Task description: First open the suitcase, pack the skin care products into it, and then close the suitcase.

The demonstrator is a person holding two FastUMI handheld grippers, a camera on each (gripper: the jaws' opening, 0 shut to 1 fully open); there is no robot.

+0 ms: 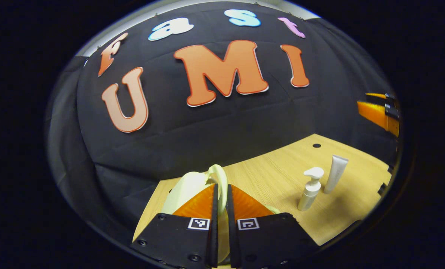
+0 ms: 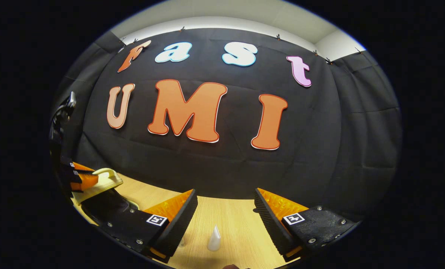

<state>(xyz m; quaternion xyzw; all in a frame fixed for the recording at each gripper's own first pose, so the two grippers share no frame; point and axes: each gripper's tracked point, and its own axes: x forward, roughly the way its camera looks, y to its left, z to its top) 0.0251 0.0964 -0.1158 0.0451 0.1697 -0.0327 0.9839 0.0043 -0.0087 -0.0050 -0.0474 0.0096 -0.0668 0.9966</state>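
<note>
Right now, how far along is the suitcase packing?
Early stage. The left gripper has its jaws shut on the pale suitcase handle, so opening is in hand. The pump bottle and tube stand on the table, unpacked. The right gripper hangs open above a white tip. Packing and closing remain.

Light wooden table (image 1: 271,175) with dark round hole (image 1: 316,145) near far edge. On it: pale cream hard-shell suitcase (image 1: 187,186), white pump bottle (image 1: 310,188) upright, white squeeze tube (image 1: 335,173) just beside it.
</note>
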